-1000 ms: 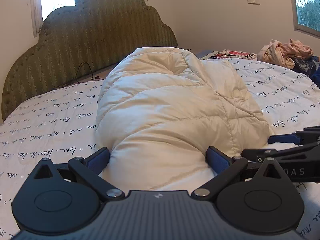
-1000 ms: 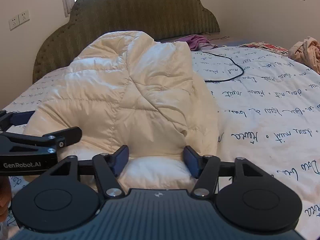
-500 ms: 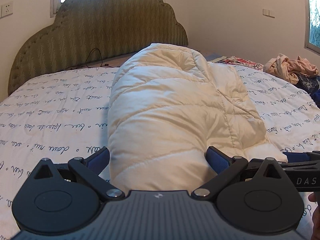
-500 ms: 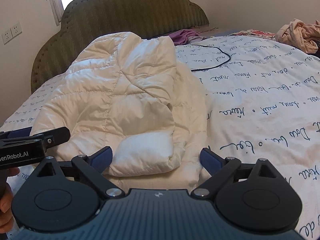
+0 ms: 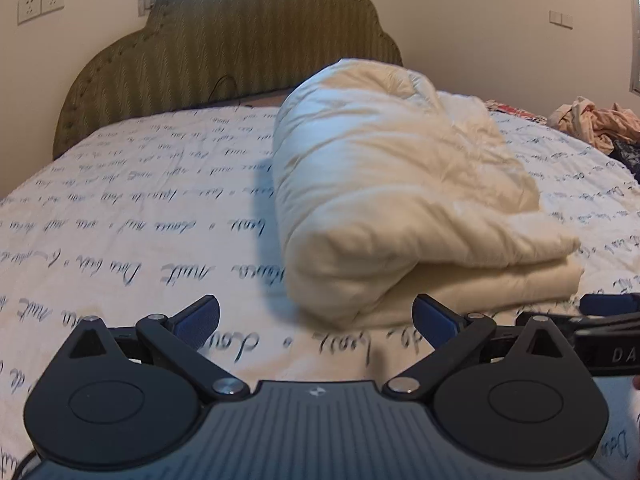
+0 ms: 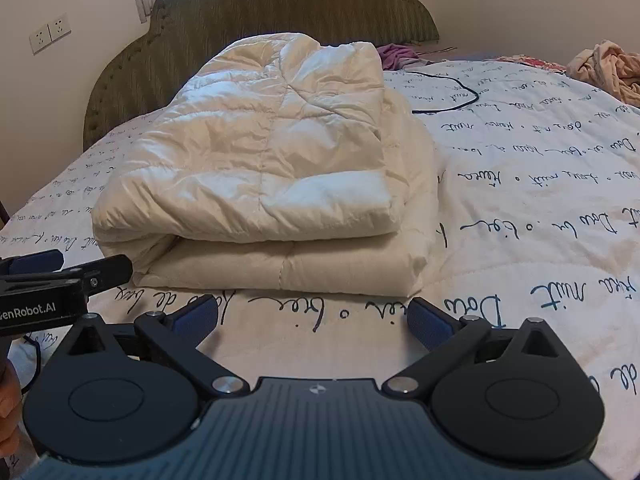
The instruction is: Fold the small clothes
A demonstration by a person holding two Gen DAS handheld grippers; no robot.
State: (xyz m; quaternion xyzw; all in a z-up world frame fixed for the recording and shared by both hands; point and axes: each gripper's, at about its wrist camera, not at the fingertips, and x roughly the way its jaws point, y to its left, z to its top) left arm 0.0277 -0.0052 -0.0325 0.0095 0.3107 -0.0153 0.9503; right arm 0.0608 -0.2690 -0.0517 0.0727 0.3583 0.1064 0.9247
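Cream quilted jacket (image 6: 264, 168) folded into a thick bundle, lying on the script-printed bedsheet (image 6: 540, 208) mid-bed, just beyond both tools. Right gripper (image 6: 314, 318) — jaws opening, nothing between them, blue pads clear of the jacket's near edge. Left gripper (image 5: 316, 320) spread wide too, empty; the jacket's rounded fold sits just past its fingertips. Far end: green scalloped headboard (image 6: 280, 8). Black cable (image 6: 452, 96) on the sheet, far right of the jacket — loose clothes pile (image 5: 596, 124) beyond.
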